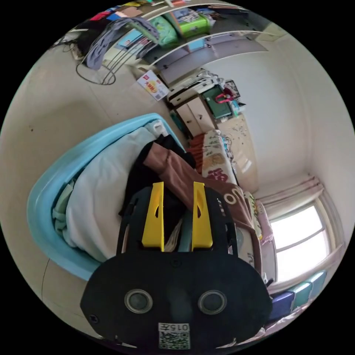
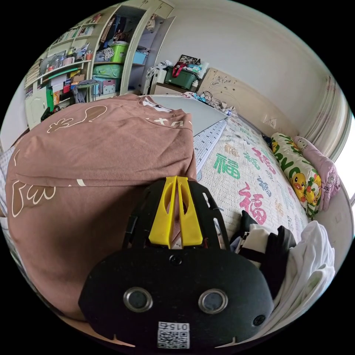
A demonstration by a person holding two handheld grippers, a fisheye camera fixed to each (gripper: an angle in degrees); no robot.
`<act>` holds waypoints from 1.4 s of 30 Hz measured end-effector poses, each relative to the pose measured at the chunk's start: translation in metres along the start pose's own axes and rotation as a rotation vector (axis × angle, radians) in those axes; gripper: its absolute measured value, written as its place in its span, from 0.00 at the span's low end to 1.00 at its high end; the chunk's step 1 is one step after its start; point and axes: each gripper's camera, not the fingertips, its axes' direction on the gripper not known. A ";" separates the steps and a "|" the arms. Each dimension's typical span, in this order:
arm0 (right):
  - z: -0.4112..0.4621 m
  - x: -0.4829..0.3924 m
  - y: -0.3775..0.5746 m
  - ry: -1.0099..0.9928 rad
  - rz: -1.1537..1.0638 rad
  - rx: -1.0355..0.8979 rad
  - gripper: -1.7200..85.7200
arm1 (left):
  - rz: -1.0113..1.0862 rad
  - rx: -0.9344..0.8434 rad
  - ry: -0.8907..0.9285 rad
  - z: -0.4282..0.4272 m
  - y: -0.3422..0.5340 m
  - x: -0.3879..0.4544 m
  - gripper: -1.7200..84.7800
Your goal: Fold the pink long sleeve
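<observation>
While my right claw (image 2: 176, 185) pinches an edge of the dusty pink-brown cotton long sleeve with cream print (image 2: 100, 155), its yellow jaws nearly together on the cloth, I hold that garment spread above the patterned quilted bed (image 2: 255, 173). My left claw (image 1: 178, 192) stands wide with nothing between its jaws, over the light blue plastic laundry basket (image 1: 44, 192), where a trailing part of the shirt hangs. I judge the best move is catching the opposite edge with the left, then pulling the cloth flat.
</observation>
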 end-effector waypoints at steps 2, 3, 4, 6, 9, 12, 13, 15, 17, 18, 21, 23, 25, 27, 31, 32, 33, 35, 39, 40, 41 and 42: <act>0.002 -0.005 0.000 0.014 -0.007 -0.002 0.01 | -0.001 0.002 -0.013 0.015 -0.009 -0.008 0.16; 0.003 -0.008 0.001 0.027 -0.013 -0.002 0.01 | -0.002 0.016 -0.008 0.023 -0.013 -0.012 0.16; 0.004 -0.011 0.001 0.037 -0.019 -0.002 0.01 | -0.005 0.013 -0.014 0.032 -0.018 -0.015 0.16; 0.005 -0.015 0.002 0.045 -0.024 -0.003 0.01 | -0.007 -0.028 -0.062 0.047 -0.024 -0.017 0.16; 0.008 -0.019 0.003 0.046 -0.023 -0.003 0.01 | 0.015 -0.037 -0.116 0.061 -0.028 -0.014 0.16; 0.010 -0.024 0.006 0.054 -0.027 -0.004 0.01 | 0.051 -0.061 -0.174 0.071 -0.027 -0.002 0.14; 0.010 -0.027 0.007 0.060 -0.030 -0.004 0.01 | 0.069 -0.075 -0.196 0.072 -0.027 0.006 0.11; 0.012 -0.032 0.008 0.073 -0.037 -0.004 0.01 | 0.108 -0.070 -0.206 0.067 -0.025 0.023 0.08; 0.013 -0.037 0.010 0.091 -0.049 -0.004 0.01 | 0.165 -0.023 -0.203 0.051 -0.021 0.046 0.05; 0.014 -0.041 0.011 0.104 -0.058 -0.004 0.01 | 0.197 0.031 -0.192 0.034 -0.018 0.065 0.04; 0.015 -0.050 0.016 0.136 -0.077 -0.001 0.01 | 0.344 0.171 -0.223 -0.016 -0.009 0.143 0.03; 0.014 -0.053 0.020 0.150 -0.077 0.012 0.01 | 0.483 0.249 -0.251 -0.048 0.005 0.209 0.03; 0.013 -0.053 0.024 0.149 -0.067 0.021 0.01 | 0.705 0.334 -0.229 -0.090 0.037 0.308 0.03; 0.012 -0.053 0.027 0.146 -0.055 0.030 0.01 | 0.878 0.395 -0.195 -0.119 0.072 0.386 0.03; 0.002 -0.049 0.040 0.134 -0.014 0.091 0.01 | 1.255 0.350 -0.015 -0.158 0.173 0.552 0.03; -0.001 -0.048 0.042 0.131 -0.005 0.105 0.01 | 1.309 0.332 0.007 -0.159 0.190 0.573 0.03; -0.006 -0.044 0.048 0.118 0.016 0.139 0.01 | 1.419 0.288 0.043 -0.158 0.225 0.610 0.03; -0.015 -0.036 0.057 0.094 0.061 0.195 0.01 | 1.563 0.190 0.088 -0.149 0.275 0.657 0.03; -0.037 -0.025 0.082 0.056 0.126 0.342 0.01 | 1.840 -0.118 0.107 -0.097 0.365 0.724 0.03; -0.042 -0.024 0.089 0.058 0.138 0.378 0.01 | 1.873 -0.194 0.103 -0.080 0.377 0.732 0.03; -0.044 -0.024 0.091 0.060 0.142 0.395 0.01 | 1.885 -0.225 0.104 -0.072 0.380 0.735 0.04; -0.048 -0.023 0.096 0.063 0.147 0.427 0.01 | 1.898 -0.287 0.114 -0.059 0.382 0.737 0.04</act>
